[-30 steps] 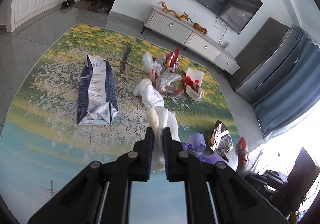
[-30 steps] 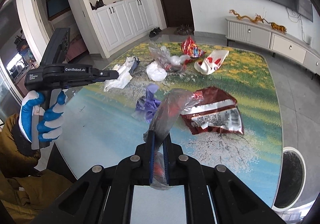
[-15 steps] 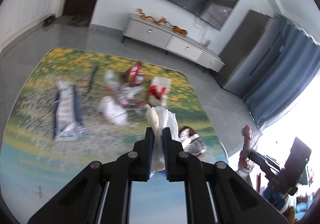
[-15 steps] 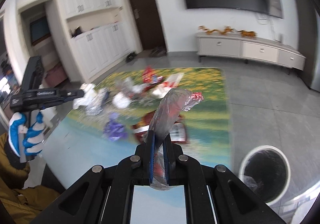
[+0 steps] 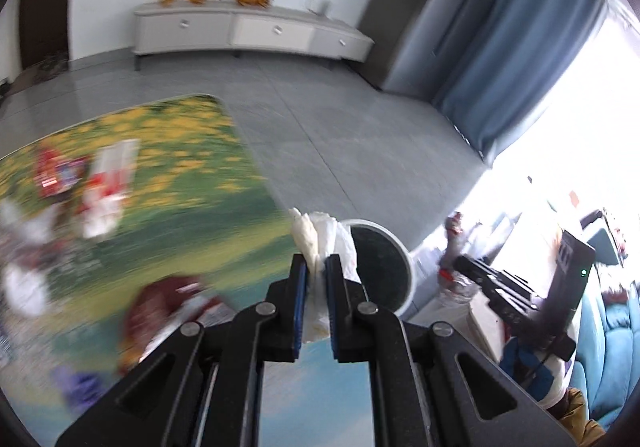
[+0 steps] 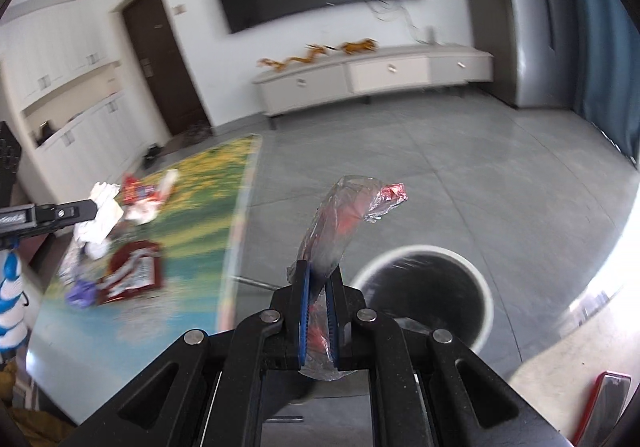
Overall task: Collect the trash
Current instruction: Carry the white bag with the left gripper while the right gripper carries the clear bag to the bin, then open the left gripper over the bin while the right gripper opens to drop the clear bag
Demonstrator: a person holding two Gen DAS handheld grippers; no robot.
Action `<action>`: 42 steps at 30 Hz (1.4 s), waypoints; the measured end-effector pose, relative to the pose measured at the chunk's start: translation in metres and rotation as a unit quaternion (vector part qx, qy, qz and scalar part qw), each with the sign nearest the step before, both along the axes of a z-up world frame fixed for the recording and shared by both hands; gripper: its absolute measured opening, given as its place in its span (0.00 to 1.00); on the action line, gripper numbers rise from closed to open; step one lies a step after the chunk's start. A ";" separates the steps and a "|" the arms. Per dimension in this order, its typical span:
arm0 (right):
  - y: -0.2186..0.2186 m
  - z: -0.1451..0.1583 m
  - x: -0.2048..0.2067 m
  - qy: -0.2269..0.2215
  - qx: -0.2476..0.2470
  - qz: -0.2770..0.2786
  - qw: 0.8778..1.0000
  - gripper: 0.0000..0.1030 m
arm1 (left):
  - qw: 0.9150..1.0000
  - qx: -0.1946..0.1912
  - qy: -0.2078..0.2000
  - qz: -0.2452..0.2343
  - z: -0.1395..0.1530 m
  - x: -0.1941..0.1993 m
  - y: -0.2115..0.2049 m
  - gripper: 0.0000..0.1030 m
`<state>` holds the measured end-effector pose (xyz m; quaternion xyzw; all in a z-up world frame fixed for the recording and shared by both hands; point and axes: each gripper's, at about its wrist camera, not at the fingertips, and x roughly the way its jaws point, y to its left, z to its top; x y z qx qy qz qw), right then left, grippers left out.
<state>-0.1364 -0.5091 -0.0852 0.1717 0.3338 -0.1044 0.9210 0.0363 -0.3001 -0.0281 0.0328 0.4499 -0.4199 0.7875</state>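
The left gripper point(image 5: 316, 267) pinches a crumpled white tissue point(image 5: 320, 235); the right gripper point(image 6: 318, 279) clamps a crinkly clear wrapper point(image 6: 340, 219) — both beside the round, white-rimmed bin point(image 6: 424, 287), dark inside.

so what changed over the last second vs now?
Both views swung off the table toward the round bin on the floor. The left hand-held gripper carried the white crumpled tissue across; the right hand-held gripper carried the clear plastic wrapper until the bin sat just ahead. Grips unchanged, nothing released; the remaining trash stayed on the table.
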 end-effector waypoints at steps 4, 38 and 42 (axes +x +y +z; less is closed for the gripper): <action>-0.035 -0.021 0.013 0.024 0.012 -0.032 0.999 0.08 | 0.999 0.021 0.014 -0.038 -0.021 0.001 -0.073 0.09; -0.050 0.008 -0.001 -0.005 0.001 -0.116 0.993 0.36 | 1.000 -0.025 0.001 -0.019 0.003 -0.023 -0.103 0.41; -0.029 0.034 -0.002 -0.028 -0.010 -0.102 0.994 0.39 | 0.998 -0.044 -0.035 0.003 0.027 -0.026 -0.060 0.49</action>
